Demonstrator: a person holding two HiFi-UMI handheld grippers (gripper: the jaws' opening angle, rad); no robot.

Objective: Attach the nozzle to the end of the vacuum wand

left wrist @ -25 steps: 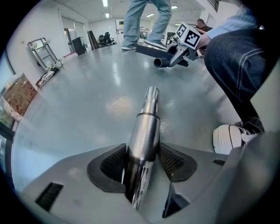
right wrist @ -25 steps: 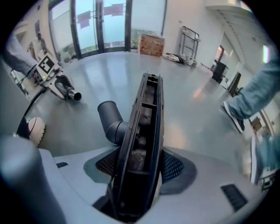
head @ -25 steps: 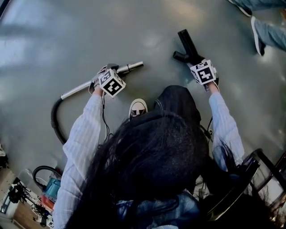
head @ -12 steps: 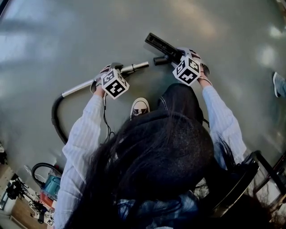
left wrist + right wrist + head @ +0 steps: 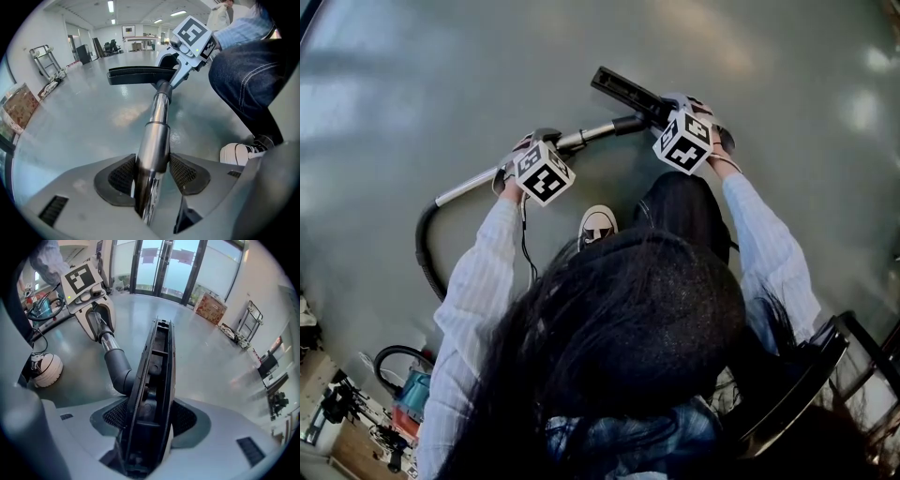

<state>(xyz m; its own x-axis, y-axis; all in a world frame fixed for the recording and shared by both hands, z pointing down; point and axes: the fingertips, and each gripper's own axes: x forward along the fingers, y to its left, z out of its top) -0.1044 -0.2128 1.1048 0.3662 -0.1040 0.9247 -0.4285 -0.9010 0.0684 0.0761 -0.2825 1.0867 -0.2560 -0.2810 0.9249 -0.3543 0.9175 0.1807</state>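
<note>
A silver vacuum wand (image 5: 478,182) lies slanted just above the grey floor, and my left gripper (image 5: 540,141) is shut on it near its free end. In the left gripper view the wand (image 5: 154,131) runs out between the pads (image 5: 187,172) toward the black floor nozzle (image 5: 136,75). My right gripper (image 5: 671,106) is shut on the nozzle (image 5: 623,90). Its flat body (image 5: 154,380) stands on edge between the jaws. The nozzle's grey neck (image 5: 118,365) meets the wand's tip (image 5: 106,337). How far it is seated I cannot tell.
A black hose (image 5: 424,251) curves from the wand's far end toward a vacuum body (image 5: 401,394) at lower left. The person's white shoe (image 5: 597,225) rests just below the wand. A dark chair (image 5: 811,370) stands at lower right. Boxes (image 5: 211,308) and glass doors (image 5: 173,263) are far off.
My right gripper has carried the nozzle leftward and rolled it, bringing its neck from well apart to the wand's tip. The left gripper and wand have hardly shifted.
</note>
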